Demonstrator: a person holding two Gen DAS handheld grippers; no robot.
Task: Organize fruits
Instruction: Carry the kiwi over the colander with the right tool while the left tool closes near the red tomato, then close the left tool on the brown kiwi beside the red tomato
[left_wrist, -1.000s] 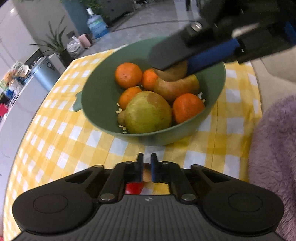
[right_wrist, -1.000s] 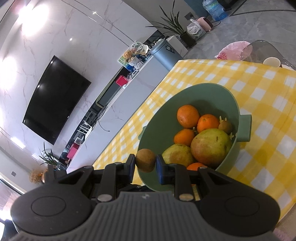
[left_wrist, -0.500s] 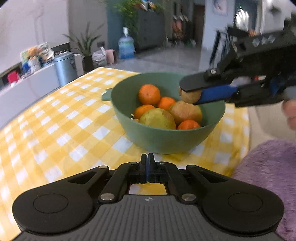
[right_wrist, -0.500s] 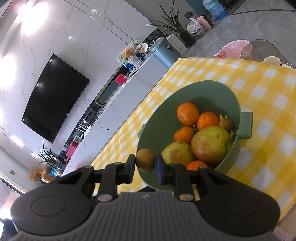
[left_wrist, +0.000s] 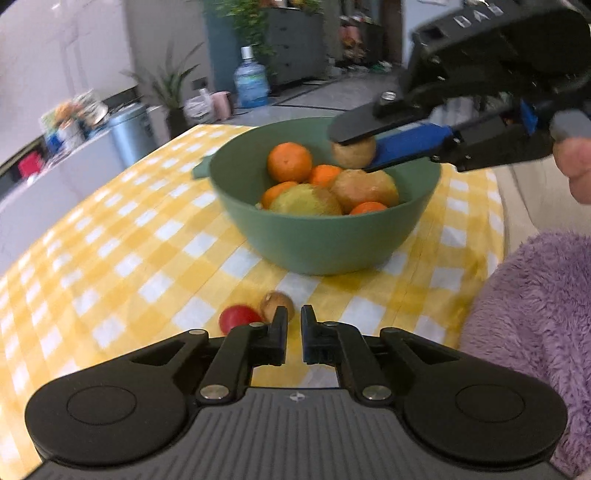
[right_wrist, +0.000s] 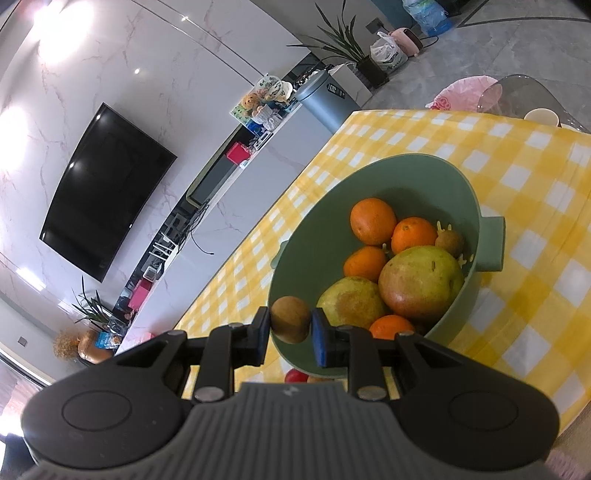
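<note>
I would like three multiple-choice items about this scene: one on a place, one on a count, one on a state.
1. Where does the red fruit lie?
A. in the bowl
B. on the cloth, before the bowl
C. in the left tongs

2. How many oranges show in the bowl?
A. two
B. four
C. six

3. What is the state of the right tongs?
A. shut on a kiwi
B. open, empty
C. shut on an orange

Key: 1 B, it rests on the cloth beside a kiwi; 2 B, the right view shows four; 3 A, the brown kiwi sits between the pads.
</note>
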